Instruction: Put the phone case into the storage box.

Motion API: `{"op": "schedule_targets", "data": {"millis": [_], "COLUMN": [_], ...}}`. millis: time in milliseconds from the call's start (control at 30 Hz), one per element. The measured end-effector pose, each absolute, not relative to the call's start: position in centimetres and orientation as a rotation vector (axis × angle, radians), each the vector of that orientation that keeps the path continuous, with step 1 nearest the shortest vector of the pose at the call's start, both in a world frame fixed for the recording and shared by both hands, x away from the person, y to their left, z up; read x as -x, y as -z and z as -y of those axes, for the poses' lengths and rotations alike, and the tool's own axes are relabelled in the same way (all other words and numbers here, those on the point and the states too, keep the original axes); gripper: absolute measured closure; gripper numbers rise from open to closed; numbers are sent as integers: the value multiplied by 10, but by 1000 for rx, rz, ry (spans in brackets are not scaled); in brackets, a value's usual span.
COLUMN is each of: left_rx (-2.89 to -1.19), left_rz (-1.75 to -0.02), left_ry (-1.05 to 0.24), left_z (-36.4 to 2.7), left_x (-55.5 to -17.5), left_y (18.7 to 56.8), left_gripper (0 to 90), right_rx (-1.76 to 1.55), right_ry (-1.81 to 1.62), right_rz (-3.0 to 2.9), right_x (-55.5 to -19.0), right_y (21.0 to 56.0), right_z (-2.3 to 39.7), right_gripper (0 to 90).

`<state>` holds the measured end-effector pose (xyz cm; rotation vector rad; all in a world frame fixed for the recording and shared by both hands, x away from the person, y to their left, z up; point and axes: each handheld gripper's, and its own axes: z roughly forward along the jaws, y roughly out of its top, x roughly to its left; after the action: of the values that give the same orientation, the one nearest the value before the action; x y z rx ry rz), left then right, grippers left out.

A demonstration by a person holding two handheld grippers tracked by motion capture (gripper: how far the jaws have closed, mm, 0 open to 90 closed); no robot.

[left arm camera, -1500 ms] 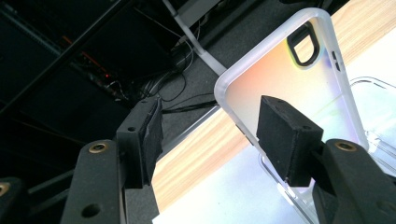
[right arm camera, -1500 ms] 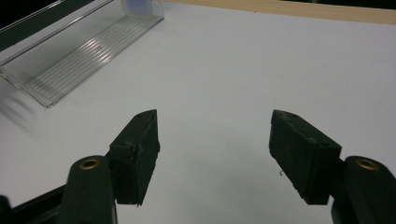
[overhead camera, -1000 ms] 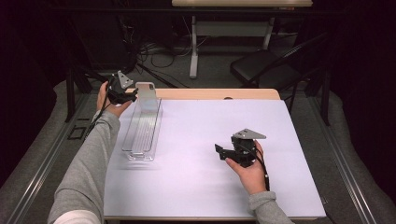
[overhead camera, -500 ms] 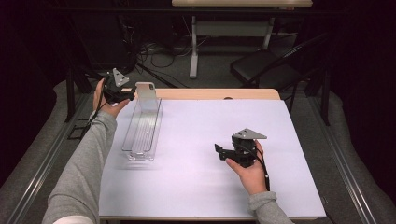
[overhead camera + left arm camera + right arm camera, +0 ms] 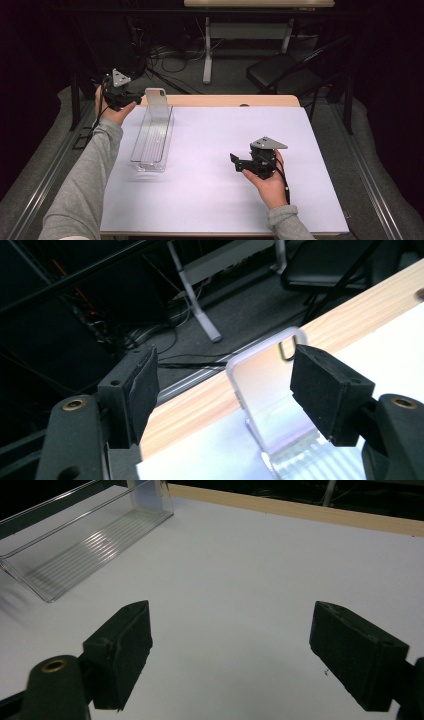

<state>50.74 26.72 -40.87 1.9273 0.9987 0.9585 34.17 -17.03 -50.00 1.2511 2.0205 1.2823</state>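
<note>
**Phone case stands at the tray's far end, just ahead of the left tool**

The phone case (image 5: 155,98) stands upright, propped in the far end of the clear plastic tray (image 5: 152,137), close to the wooden back edge of the worktop (image 5: 300,210). The tray's long axis runs from the person's side toward that back edge, so the case sits at its farthest point. The left tool (image 5: 134,101) is just beside the case, at its left in the high view. In the left gripper view the case (image 5: 270,390) shows between the two pads but apart from both: jaws open, holding nothing. The right tool (image 5: 235,162) is well apart, low over the bare sheet near the middle of the worktop. Its jaws stand wide and empty and have just been opening. The left hand is plainly the nearer one for any grasp on the case.

Against the earlier frames, the left tool has lifted a little and drawn back from the case; the right hand has kept its place.
</note>
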Motion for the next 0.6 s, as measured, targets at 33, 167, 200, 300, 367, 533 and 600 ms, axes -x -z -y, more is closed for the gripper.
{"op": "schedule_targets", "data": {"millis": [33,167,200,300,367,533,600], "left_rx": [-1917,-1857,-1847,-1866,-1865,-1828,-1818], "left_rz": [-1001,-1021,-1025,-1010,-1005,-995,-982], "left_ry": [-944,-869,-852,-830,-803,-735,-700], "left_z": [-268,-271,-271,-270,-268,-264,-263], "left_x": [-506,-501,-499,-495,-492,-485,-482], "left_y": [407,400,398,395,393,387,384], "left_gripper": [278,273,273,240,240,240,240], "right_rx": [-1254,-1251,-1250,-1241,-1248,-1252,-1254], "right_ry": [-1275,-1276,-1277,-1274,-1284,-1294,-1298], "right_rz": [-2013,-1999,-1997,-1995,-1996,-1999,-1999], "right_x": [-341,-341,-341,-340,-339,-339,-338], "right_y": [499,496,495,493,492,491,491], "right_z": [170,172,173,174,175,176,176], "right_gripper": [159,155,154,150,150,145,145]}}
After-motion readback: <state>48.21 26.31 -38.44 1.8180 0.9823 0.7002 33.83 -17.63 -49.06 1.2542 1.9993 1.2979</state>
